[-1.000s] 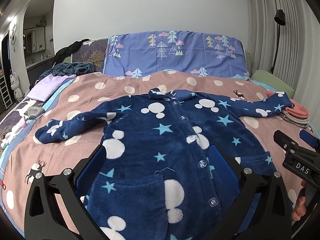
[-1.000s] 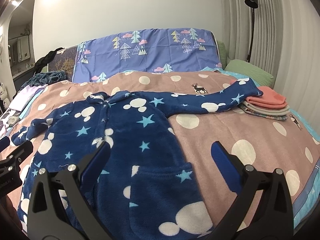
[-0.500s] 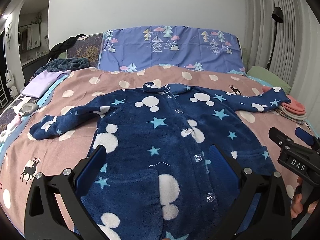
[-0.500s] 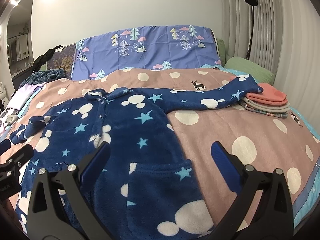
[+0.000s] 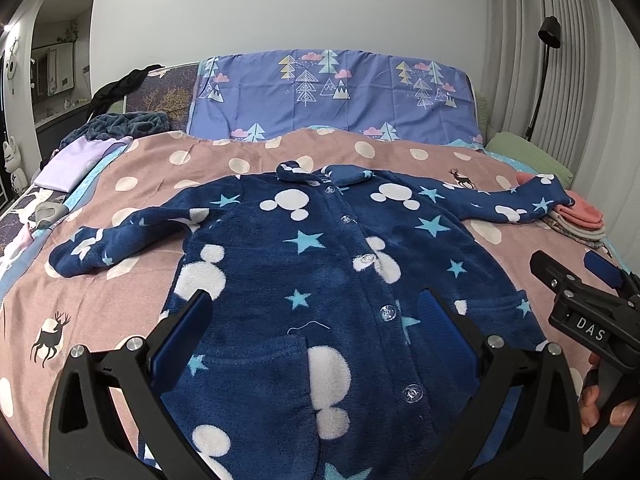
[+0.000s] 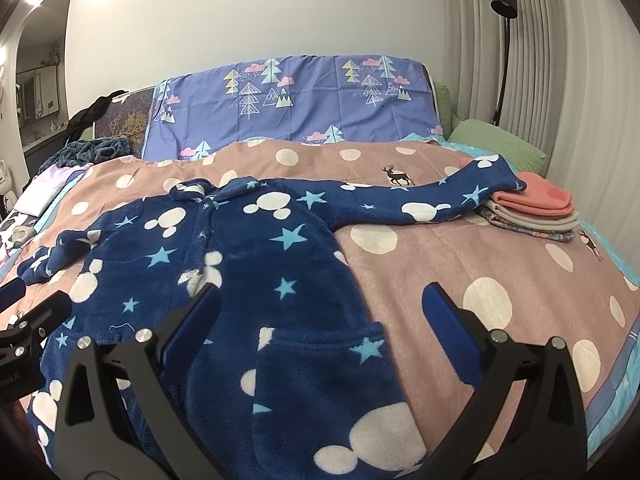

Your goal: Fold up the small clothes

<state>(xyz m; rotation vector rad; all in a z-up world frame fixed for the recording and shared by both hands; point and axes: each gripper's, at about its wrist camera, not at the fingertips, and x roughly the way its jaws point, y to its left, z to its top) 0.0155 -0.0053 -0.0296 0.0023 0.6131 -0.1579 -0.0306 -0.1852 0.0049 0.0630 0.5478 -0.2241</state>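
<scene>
A navy fleece child's jacket (image 5: 320,272) with white mouse heads and blue stars lies face up and buttoned on the bed, both sleeves spread out. Its left sleeve (image 5: 120,236) reaches toward the bed's left side; its right sleeve (image 6: 432,196) ends on a stack of folded clothes. My left gripper (image 5: 316,320) hovers open above the jacket's lower front. My right gripper (image 6: 320,312) hovers open over the jacket's right hem and pocket (image 6: 320,344); it also shows in the left wrist view (image 5: 576,280), held by a hand.
The pink polka-dot bedspread (image 6: 500,280) covers the bed. A stack of folded clothes (image 6: 532,208) with a coral piece on top sits at the right edge. A purple tree-print pillow (image 5: 332,96) lines the headboard. Lilac fabric (image 5: 72,160) and a dark blanket lie at far left. A floor lamp (image 6: 504,40) stands right.
Both views have pulled back and risen slightly, so the jacket sits a little lower and farther. The jacket has not moved, and both grippers stay open.
</scene>
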